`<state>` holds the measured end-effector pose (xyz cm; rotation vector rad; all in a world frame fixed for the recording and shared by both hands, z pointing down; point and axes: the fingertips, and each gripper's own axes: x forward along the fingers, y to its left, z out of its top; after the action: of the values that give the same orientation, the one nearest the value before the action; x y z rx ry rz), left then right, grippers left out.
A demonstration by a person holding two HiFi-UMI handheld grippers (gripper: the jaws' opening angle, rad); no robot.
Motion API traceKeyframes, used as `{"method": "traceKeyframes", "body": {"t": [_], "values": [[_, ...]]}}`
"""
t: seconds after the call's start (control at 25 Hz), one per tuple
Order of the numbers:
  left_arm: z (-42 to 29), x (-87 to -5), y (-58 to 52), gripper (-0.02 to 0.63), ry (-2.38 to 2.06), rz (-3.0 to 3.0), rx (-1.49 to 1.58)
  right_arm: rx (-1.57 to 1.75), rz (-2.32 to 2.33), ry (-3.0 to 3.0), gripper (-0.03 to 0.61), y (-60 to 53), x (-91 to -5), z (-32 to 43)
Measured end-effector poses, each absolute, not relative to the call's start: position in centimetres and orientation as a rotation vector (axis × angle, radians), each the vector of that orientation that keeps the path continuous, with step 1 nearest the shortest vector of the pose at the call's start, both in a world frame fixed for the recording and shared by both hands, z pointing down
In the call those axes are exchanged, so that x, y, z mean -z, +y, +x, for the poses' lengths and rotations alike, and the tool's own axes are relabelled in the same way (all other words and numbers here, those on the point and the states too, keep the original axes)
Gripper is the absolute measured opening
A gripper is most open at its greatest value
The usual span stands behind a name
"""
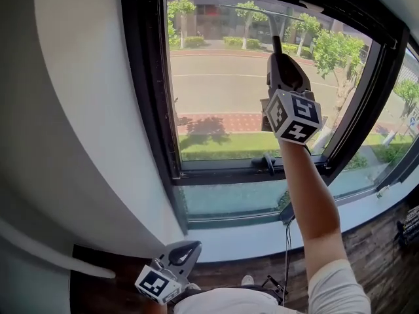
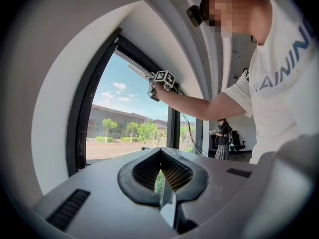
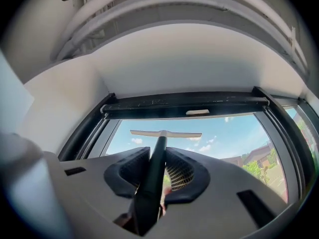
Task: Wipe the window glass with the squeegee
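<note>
squeegee (image 3: 158, 158): handle clamped in the raised gripper, blade level and high on the window glass (image 1: 216, 97), near the top frame. Looks set for a downward pull.
right gripper (image 1: 277, 61): jaws closed on the handle, arm stretched up to reach the top of the pane.
left gripper (image 2: 162, 176): jaws together, nothing held, hanging low by the waist, out of the way.
blade contact with glass: can't confirm.

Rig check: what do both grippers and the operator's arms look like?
The left gripper and right gripper are grey plastic shells with black meshed jaw pads. Each carries a white cube printed with black square markers. A thin black cable hangs under the right arm. White short-sleeved T-shirt; right forearm bare.
</note>
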<state>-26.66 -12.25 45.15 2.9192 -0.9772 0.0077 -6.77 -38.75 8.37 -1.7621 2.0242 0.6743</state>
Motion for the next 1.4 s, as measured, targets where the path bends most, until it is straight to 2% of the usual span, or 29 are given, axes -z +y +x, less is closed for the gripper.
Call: {"method": "traceKeyframes", "body": {"t": [0.56, 1.4], "values": [[-25.6, -46.4, -11.9, 0.015, -0.987, 2.898, -0.023, -0.684, -1.830, 1.977, 0.100, -40.5, -5.5, -7.2], [-26.3, -46.3, -13.1, 0.015, -1.049, 2.862, -0.031, -0.700, -1.873, 2.064, 0.100, -39.7, -15.5, -6.9]]}}
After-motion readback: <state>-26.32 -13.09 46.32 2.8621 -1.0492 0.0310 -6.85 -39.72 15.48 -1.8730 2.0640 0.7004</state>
